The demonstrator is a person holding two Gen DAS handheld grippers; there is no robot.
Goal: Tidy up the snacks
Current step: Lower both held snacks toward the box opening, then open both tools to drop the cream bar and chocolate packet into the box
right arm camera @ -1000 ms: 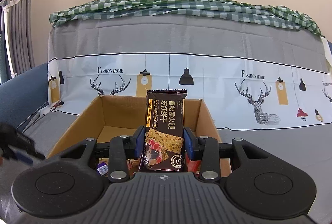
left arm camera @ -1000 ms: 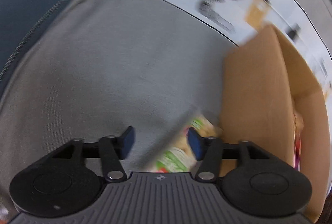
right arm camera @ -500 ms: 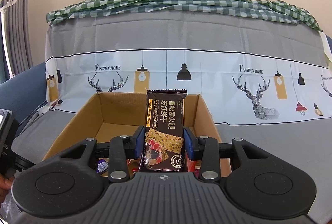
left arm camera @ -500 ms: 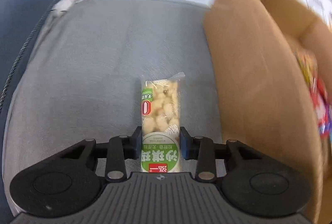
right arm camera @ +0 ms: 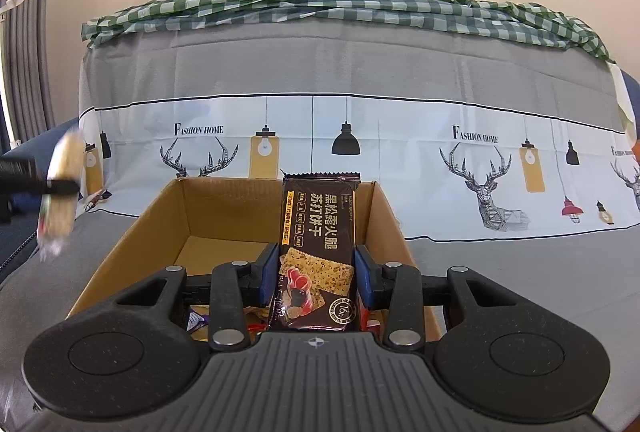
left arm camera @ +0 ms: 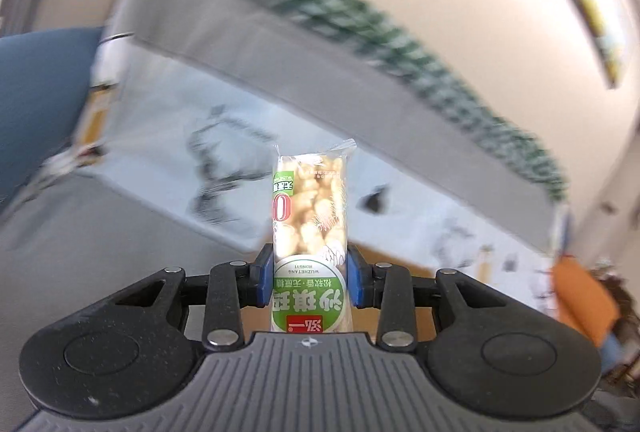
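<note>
My left gripper [left arm camera: 310,282] is shut on a green-and-clear pack of puffed rice snack [left arm camera: 310,216] and holds it upright in the air; the view is blurred. The same pack [right arm camera: 60,192] shows at the far left of the right wrist view, left of the box. My right gripper [right arm camera: 316,280] is shut on a dark brown cracker pack [right arm camera: 318,232], held upright over the open cardboard box [right arm camera: 120,256]. Several snack packs [right arm camera: 200,320] lie in the box's near end.
The box stands on a grey sofa seat [right arm camera: 520,272]. A deer-and-lamp printed cover [right arm camera: 440,160] hangs over the backrest, with a green checked cloth [right arm camera: 340,0] on top. A blue cushion [left arm camera: 36,88] is at left. An orange object [left arm camera: 580,296] is at far right.
My left gripper closed on the puffed rice pack lying on the seat beside the box and has lifted it into the air. My right gripper holds the cracker pack steady over the box.
</note>
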